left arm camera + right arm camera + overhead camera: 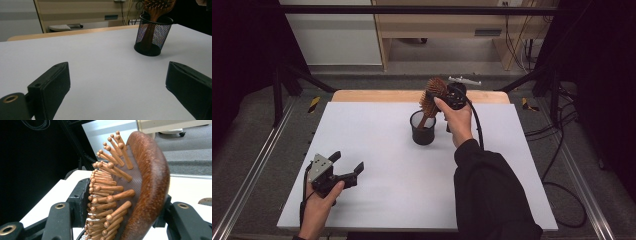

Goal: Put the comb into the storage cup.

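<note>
Left gripper (346, 169) lay low near the table's (377, 150) near-left part, jaws spread wide with nothing between them, well apart from the work. Mesh cup (422, 128) stood upright near the middle of the table's far half, with the hairbrush (432, 96) standing in it, handle down inside the mesh, bristled head leaning out above the rim. Right gripper (443, 100) sat at the brush head; in the right gripper view one jaw met the bristles (110, 195) and the other the wooden back, so the brush looked held, though lightly. Step judged: placing the brush in the cup, nearly complete. Next move called for spreading the jaws fully and drawing the gripper clear without tipping the cup.
</note>
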{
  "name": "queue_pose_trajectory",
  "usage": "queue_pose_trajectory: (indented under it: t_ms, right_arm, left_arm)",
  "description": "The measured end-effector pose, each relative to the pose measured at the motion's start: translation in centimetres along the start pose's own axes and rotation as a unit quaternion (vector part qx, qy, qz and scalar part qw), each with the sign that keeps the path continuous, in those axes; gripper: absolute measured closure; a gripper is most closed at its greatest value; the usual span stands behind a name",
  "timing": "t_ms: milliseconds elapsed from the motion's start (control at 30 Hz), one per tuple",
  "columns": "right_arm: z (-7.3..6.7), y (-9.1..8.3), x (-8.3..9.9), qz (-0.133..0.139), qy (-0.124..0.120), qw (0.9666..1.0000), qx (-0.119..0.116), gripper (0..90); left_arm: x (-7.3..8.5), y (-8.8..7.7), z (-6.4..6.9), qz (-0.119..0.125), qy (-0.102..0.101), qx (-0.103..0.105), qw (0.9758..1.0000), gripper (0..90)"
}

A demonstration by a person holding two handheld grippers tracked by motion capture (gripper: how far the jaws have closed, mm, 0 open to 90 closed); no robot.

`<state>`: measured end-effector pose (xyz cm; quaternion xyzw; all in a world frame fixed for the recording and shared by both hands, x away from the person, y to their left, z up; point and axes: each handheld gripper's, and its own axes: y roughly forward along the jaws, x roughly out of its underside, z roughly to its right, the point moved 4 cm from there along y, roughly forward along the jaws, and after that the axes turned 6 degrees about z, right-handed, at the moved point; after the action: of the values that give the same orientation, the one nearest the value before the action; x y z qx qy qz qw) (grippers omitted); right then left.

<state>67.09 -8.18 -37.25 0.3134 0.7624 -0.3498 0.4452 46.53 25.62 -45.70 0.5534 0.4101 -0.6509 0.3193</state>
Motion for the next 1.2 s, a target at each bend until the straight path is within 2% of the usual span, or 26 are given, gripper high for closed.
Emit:
queue_pose_trajectory:
  t_ms: [1200]
  right_arm:
    - [0.66,-0.24,0.27,-0.011,-0.007,0.9999,0.006,38.3]
  left_arm:
    - [0.08,0.07,0.09,-0.004,0.001,0.004,1.0000,6.1]
